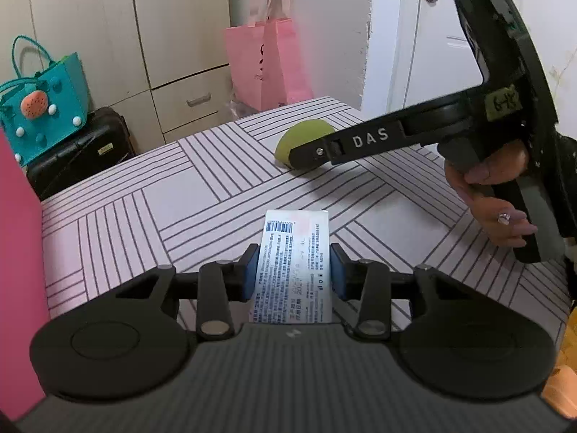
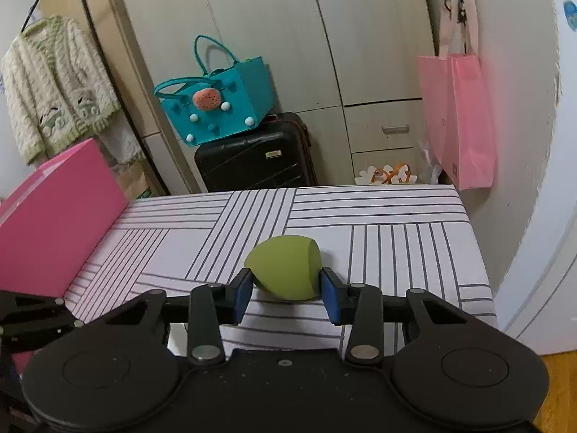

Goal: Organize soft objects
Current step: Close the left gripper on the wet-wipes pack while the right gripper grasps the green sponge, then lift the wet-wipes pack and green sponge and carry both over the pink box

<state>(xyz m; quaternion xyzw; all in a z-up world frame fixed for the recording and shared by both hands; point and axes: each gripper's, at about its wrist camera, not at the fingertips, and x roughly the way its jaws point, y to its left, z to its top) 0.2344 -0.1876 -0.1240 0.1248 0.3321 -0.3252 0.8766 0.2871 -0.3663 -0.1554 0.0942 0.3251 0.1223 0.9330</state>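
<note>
On the striped table (image 2: 396, 216), a green sponge (image 2: 285, 269) is clamped between the blue pads of the right gripper (image 2: 285, 290), while a white printed packet (image 1: 294, 270) is gripped by the narrowed left gripper (image 1: 294, 276).

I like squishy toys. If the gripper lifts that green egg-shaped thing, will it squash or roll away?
The green sponge looks matte and foamy, so it probably squashes a little and feels light. Its rounded side could roll, though the flat cut end may stop it. The right gripper pads already touch both sides.
</note>
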